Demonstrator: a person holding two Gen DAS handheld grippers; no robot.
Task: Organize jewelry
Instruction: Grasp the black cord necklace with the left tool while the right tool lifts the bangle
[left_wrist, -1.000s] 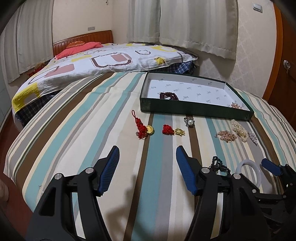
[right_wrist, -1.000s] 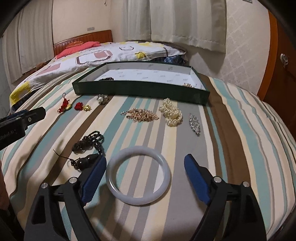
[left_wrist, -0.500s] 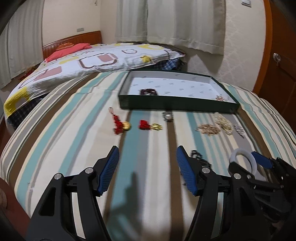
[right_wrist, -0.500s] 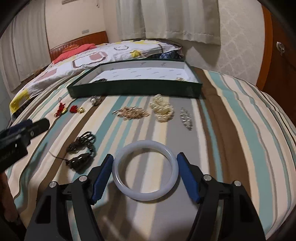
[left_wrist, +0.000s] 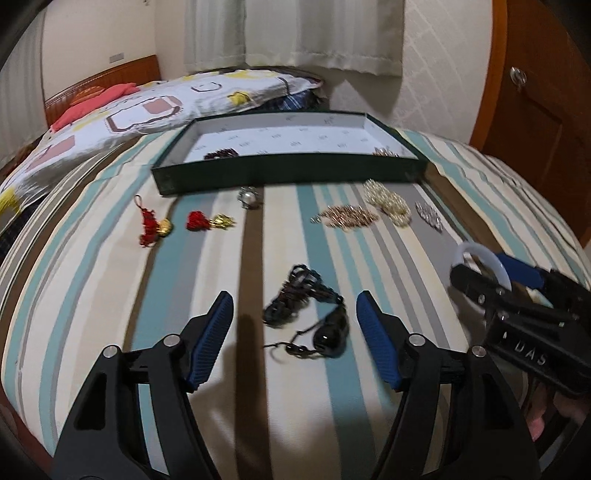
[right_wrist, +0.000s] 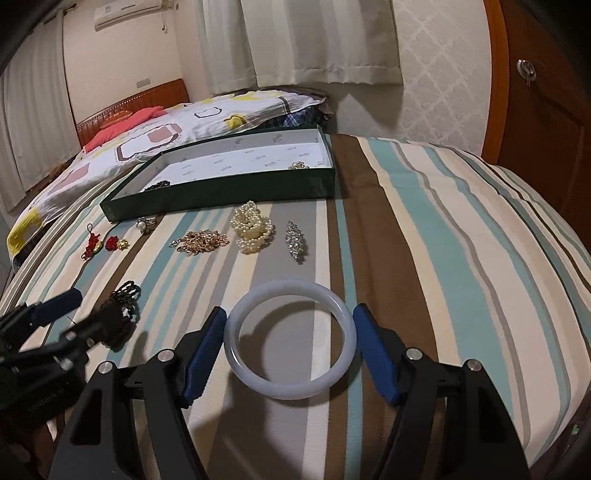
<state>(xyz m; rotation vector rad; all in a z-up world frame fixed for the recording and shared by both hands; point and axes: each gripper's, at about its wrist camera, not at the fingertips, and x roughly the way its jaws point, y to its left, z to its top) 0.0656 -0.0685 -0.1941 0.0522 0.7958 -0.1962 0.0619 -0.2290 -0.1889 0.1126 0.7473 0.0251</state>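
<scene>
Striped bed (right_wrist: 424, 206), jewelry laid out below a green tray (right_wrist: 229, 194).

Far left: two red charms (left_wrist: 151, 227), (left_wrist: 199, 220), each with a gold piece, lying apart from the rest. Ring (left_wrist: 248, 196) just beside the tray's near wall. Inside the tray: dark beads (left_wrist: 221, 154) at left, a small gold piece (right_wrist: 298, 166) at right.

Left tool (left_wrist: 295, 343): jaws wide, holding nothing. Between its fingers (left_wrist: 212, 343) lies the black necklace (left_wrist: 306, 306), coiled, pendant toward the camera; whether the pads are clear of it is hard to tell, image blurred.

Centre: gold chain (right_wrist: 201, 240), pearls (right_wrist: 253, 227) just beside it, silver brooch (right_wrist: 295, 238) to the right, all near but apart.

Right tool (right_wrist: 290, 349): jaws closed in on the white bangle (right_wrist: 290, 338), pads touching its rim both sides. Bangle lies roughly level over the bed; whether it is lifted clear cannot be told.
</scene>
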